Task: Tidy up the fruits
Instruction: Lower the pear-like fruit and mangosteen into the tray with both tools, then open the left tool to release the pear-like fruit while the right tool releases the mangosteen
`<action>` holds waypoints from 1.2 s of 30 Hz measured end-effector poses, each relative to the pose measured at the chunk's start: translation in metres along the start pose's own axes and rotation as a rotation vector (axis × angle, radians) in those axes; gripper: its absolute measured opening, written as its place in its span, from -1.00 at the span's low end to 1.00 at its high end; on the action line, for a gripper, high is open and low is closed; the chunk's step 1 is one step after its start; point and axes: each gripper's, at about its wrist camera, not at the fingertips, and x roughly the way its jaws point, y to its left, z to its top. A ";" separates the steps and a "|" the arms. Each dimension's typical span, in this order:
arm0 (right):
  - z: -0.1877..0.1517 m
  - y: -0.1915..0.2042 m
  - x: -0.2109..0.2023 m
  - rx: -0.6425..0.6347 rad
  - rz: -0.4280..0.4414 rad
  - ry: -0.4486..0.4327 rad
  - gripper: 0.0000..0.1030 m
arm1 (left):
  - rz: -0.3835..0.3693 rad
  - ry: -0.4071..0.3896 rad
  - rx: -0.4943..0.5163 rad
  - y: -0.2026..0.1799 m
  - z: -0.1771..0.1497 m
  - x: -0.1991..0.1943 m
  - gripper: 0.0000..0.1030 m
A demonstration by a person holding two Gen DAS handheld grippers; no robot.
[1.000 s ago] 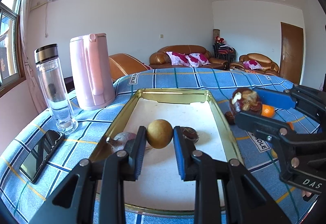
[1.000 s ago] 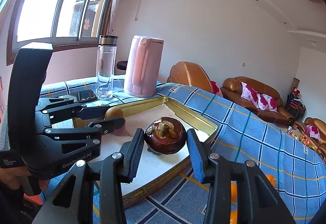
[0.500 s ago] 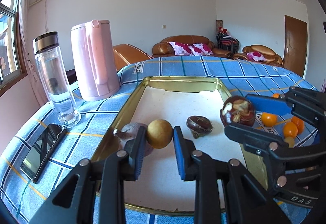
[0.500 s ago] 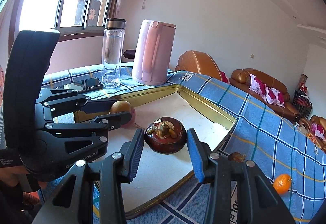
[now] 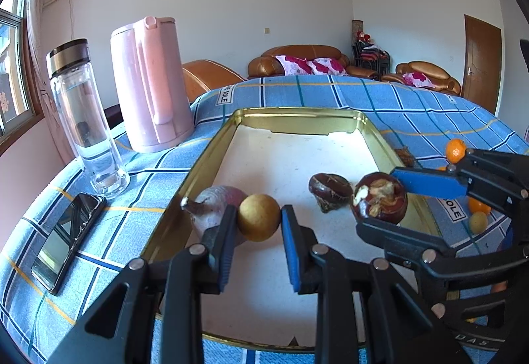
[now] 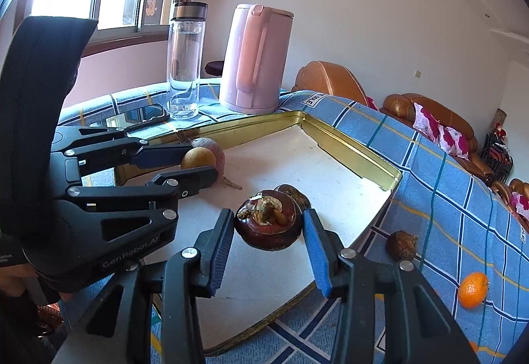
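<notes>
My left gripper (image 5: pixel 259 225) is closed on a small round tan fruit (image 5: pixel 259 217), pads pressing both its sides, held above the near left part of the gold-rimmed tray (image 5: pixel 211 145). My right gripper (image 6: pixel 268 233) clamps a dark brown mangosteen (image 6: pixel 269 225) with a broken top, over the tray's near right side. Just behind lie a pale purple bulb-shaped fruit (image 5: pixel 216 202) and another dark fruit (image 5: pixel 330 190) on the tray's white floor. Farther off, oranges (image 6: pixel 472 289) sit on the blue checked cloth (image 5: pixel 413 102); a pink kettle (image 5: pixel 150 82) and clear bottle (image 5: pixel 82 119) stand at the far left.
</notes>
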 end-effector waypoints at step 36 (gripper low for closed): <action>-0.002 -0.006 0.016 0.034 0.023 0.089 -0.11 | 0.033 0.016 0.038 -0.006 0.001 0.003 -0.32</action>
